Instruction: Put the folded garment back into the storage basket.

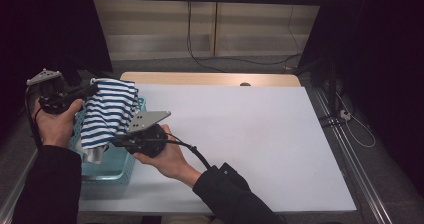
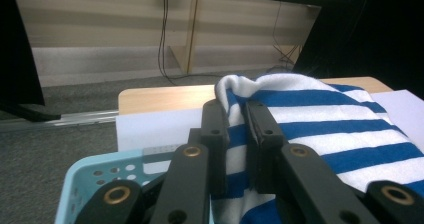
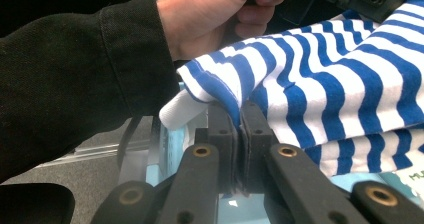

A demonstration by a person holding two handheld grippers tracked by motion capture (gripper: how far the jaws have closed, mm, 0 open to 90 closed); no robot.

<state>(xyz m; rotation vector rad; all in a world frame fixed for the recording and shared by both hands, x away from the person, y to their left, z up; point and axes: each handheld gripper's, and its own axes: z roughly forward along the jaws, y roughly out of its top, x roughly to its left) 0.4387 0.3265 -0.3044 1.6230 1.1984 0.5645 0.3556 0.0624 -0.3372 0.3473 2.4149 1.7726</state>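
1. I've got the striped cloth [image 1: 109,111] up off the blue basket [image 1: 107,168], strung between both hand-held grippers at the left edge of the white surface [image 1: 240,144].

2. Left hand-held gripper [image 1: 89,90]: jaws nearly closed, pinching a bunched top edge of the cloth. In the left gripper view the fold [image 2: 239,129] sits right betw. the two black jaws, fabric spilling off to the right.

3. Right hand-held gripper [image 1: 119,140]: jaws clamped down tight on a lower edge of the cloth. In the right gripper view the fabric [image 3: 320,94] rises straight from the closed jaws, and a white corner [image 3: 177,111] pokes out to the left of them.

4. Key relation: the two pinch pts lie on a diagonal in the high view. Left grip is high and farther back, right grip is lower and nearer me, so the cloth's long axis runs down that slope, with the stripes crossing it.

5. A loose tail of the cloth [image 1: 95,153] hangs below the right grip, down into the basket. Can't tell if it touches anything inside.

6. Open surface lies to the right of both grips, w/ the right hand [image 1: 167,159] the nearer one.

7. My read: next move is carrying the cloth rightward to spread it, right hand leading. Needs enough lift so the tail clears the basket rim, and both pinches kept firm so the span stays taut.
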